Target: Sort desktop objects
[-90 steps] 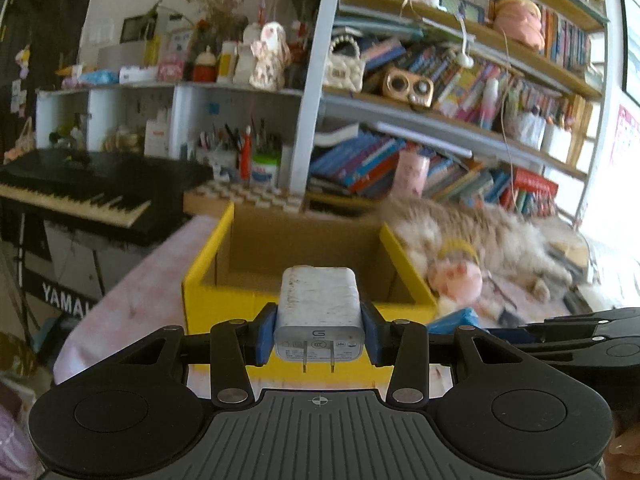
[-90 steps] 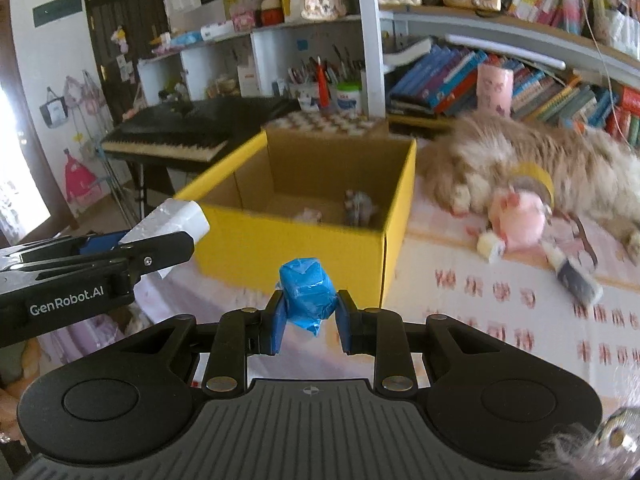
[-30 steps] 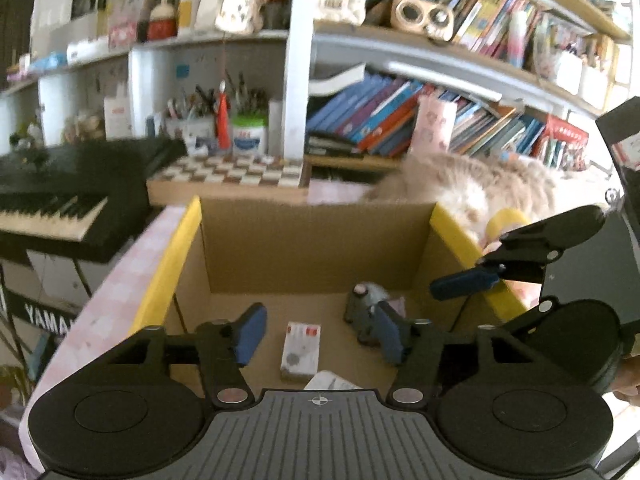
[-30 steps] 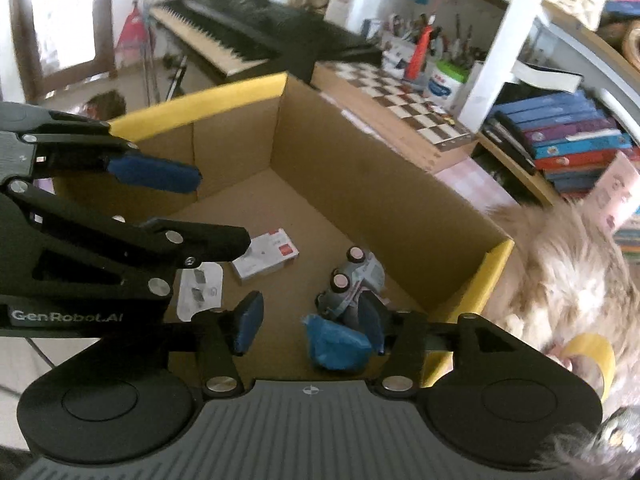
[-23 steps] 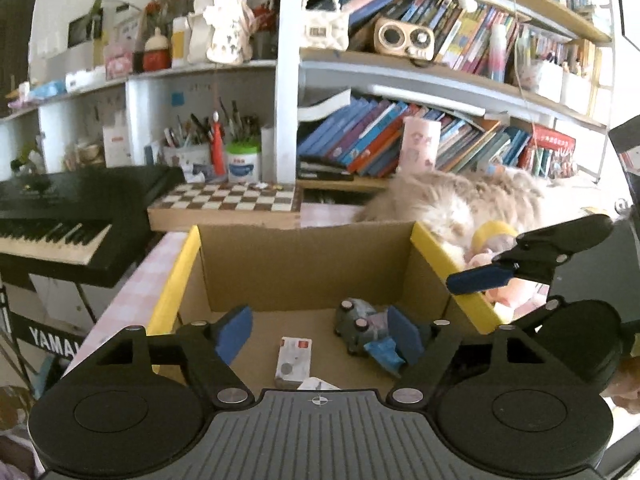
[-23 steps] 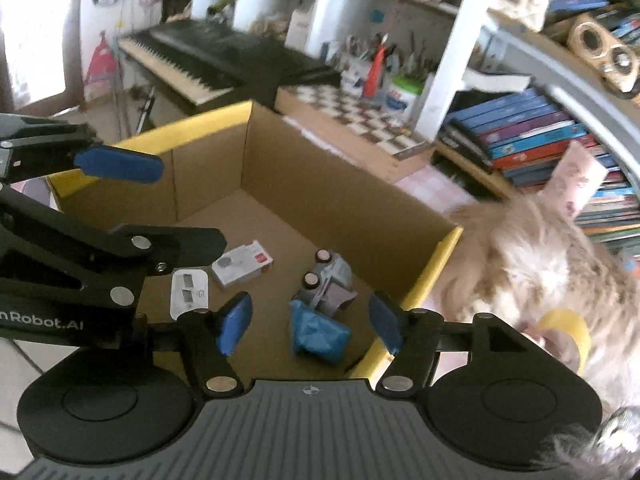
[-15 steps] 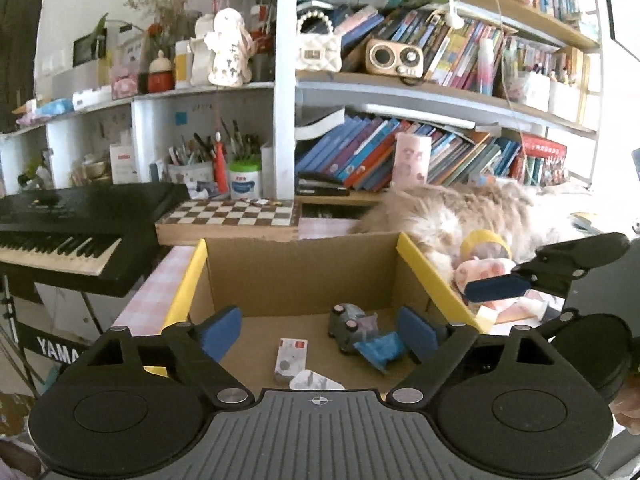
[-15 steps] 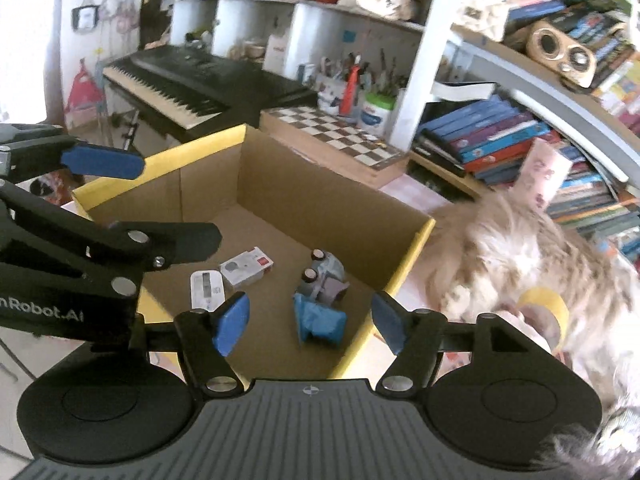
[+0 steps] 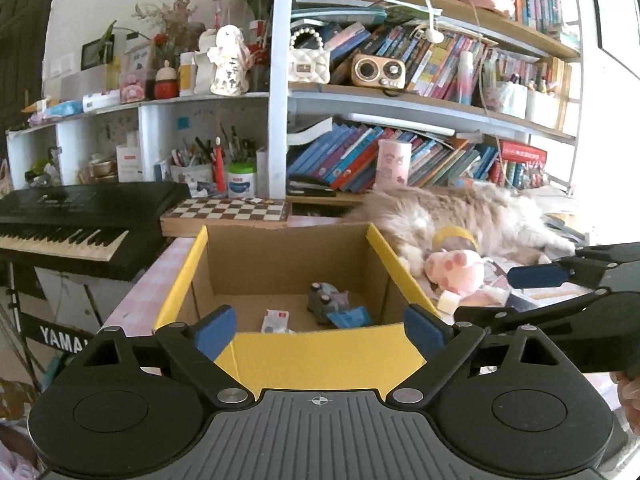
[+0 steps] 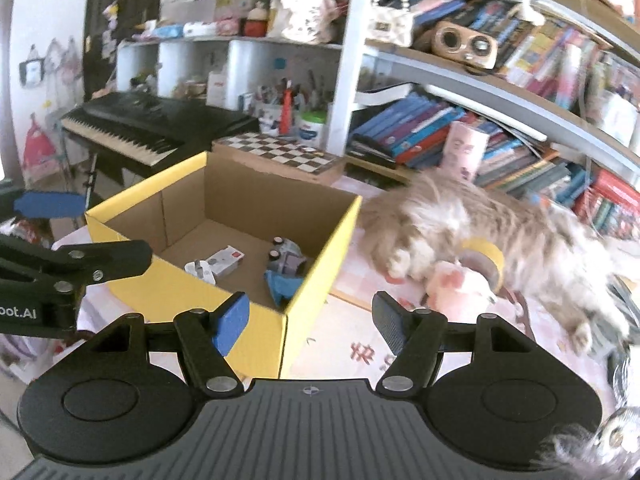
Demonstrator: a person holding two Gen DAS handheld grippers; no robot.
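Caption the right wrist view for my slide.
Open right gripper before yellow cardboard box holding charger, toy car, blue wad.

Box: yellow outside, plain brown cardboard inside. In it: crumpled blue item, grey toy car, white charger, white pack with red end. Chessboard at 12 o'clock: brown/white checks. Keyboard at 10: black, white keys. Plush at 3: pink. Gripper pads: blue.
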